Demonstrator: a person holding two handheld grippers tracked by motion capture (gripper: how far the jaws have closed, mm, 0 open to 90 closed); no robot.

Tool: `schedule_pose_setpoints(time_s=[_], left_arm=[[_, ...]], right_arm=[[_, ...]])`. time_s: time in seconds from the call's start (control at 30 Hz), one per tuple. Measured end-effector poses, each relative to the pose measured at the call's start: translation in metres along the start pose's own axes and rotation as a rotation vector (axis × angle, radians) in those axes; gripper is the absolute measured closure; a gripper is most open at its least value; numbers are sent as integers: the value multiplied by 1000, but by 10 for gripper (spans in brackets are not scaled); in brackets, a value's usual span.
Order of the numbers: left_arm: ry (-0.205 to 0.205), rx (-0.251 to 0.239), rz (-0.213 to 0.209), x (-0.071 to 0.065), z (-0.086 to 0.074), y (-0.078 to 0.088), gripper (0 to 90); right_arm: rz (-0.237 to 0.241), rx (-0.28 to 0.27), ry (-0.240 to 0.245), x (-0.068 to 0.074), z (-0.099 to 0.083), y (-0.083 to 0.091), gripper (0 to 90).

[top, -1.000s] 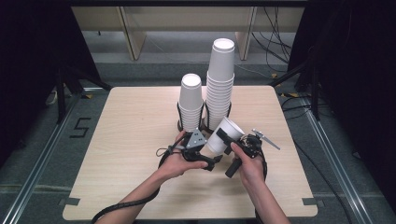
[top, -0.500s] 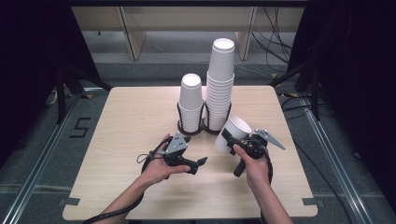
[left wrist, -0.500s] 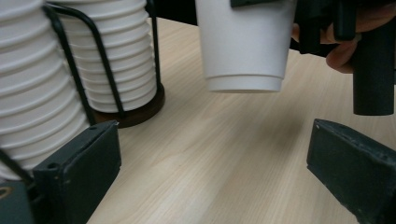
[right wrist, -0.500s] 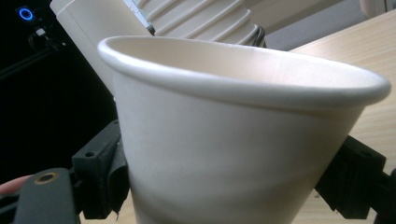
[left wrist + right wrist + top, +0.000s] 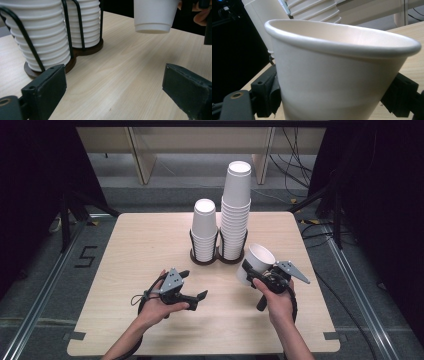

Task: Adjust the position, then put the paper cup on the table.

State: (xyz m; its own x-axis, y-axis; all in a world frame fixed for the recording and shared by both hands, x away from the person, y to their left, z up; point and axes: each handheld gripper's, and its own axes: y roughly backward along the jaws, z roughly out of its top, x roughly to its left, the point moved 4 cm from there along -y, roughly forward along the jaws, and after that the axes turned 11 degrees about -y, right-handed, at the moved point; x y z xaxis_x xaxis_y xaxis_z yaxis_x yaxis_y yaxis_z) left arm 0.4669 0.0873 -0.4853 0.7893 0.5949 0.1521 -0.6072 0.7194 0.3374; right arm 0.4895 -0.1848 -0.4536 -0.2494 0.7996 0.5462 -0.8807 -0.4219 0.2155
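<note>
The single white paper cup (image 5: 256, 261) sits clamped low on its wall between the jaws of the right gripper (image 5: 250, 272), held off the light wooden bench (image 5: 125, 250) at about four o'clock from the black wire rack of stacked white cups (image 5: 220, 232); its thin wall could buckle or slip out if the squeeze tightens or the hand tilts further. The left gripper (image 5: 200, 297), at seven o'clock from the rack, holds nothing, its jaws wide though they have just been closing slightly.

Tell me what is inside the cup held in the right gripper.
The cup, clamped in the right gripper, shows a bare white inner wall; nothing is visible inside. Its bottom is hidden by the near rim.
</note>
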Motion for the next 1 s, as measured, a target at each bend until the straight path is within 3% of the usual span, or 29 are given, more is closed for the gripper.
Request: schedule_pose_setpoints(time_s=[0.07,0.1,0.2,0.33,0.53,0.6,0.7,0.8,0.87,1.0], left_arm=[[10,1,3,1,-2,2,51],[11,0,5,2,-2,2,51],[27,-7,18,5,-4,3,51],[31,-17,29,7,-5,3,51],[40,-23,48,10,-6,4,52],[35,-13,55,10,-5,5,52],[40,-29,50,9,-6,6,52],[41,-20,54,11,-7,7,52],[48,-28,48,11,-8,7,52],[48,-18,59,12,-8,10,52]], right_arm=[[3,7,-21,3,-1,0,169],[2,-3,22,1,0,-1,169],[14,6,27,3,-1,-2,169],[-3,-1,99,1,2,-4,169],[1,6,138,3,0,-4,169],[2,-10,178,2,1,-4,169],[-15,-9,208,2,2,-4,169],[-24,-24,206,6,2,-2,169],[-29,-30,247,6,4,-1,169],[-37,-34,271,7,5,1,169]])
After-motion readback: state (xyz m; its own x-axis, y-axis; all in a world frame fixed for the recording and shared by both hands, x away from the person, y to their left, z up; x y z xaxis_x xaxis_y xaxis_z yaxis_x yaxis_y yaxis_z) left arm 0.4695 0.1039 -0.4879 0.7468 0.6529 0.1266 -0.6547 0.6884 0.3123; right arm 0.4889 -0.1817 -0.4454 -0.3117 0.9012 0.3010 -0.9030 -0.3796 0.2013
